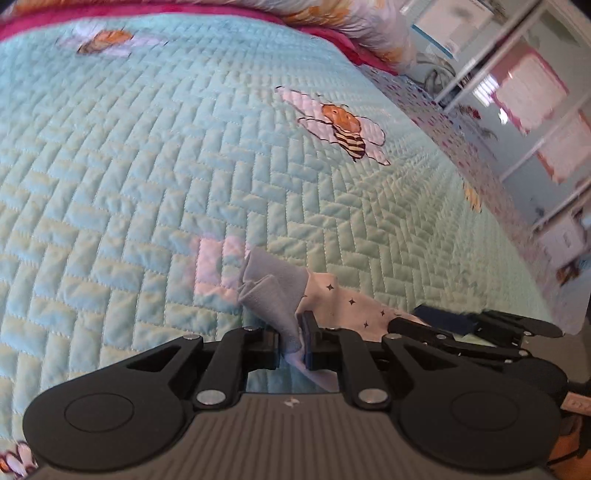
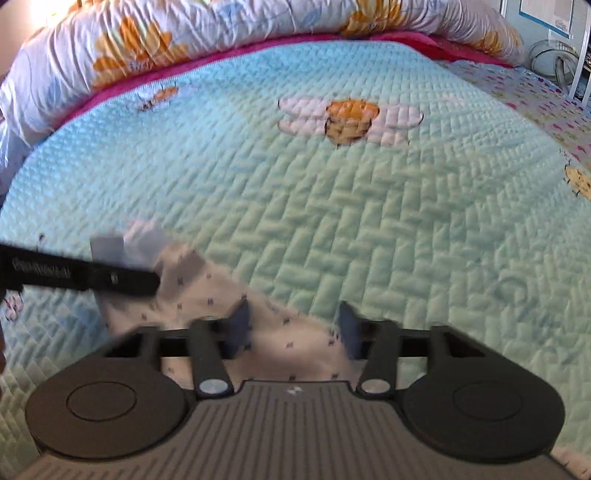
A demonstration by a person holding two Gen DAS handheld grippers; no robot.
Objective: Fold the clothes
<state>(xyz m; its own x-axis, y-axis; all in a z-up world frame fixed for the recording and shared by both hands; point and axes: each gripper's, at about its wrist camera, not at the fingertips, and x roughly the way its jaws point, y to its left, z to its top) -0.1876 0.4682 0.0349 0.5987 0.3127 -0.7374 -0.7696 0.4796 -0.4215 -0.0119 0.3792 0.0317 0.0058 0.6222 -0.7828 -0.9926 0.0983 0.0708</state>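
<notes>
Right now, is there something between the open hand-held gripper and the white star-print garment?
Nothing visible. The right hand-held gripper is open and the white star-print garment already lies between its fingers. The left hand-held gripper is shut on the garment's grey part, beside it. The quilt beyond is bare.

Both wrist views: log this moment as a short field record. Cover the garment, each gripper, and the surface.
garment: small white garment with dark star print and a grey cuff
left gripper: left gripper shut on the grey cuff end
right gripper: right gripper open, jaws apart on either side of the white cloth, not clamping it
surface: aqua quilted bedspread with bee and flower print
behind: rumpled floral comforter along the far edge
fold state: cloth bunched, not laid flat
</notes>
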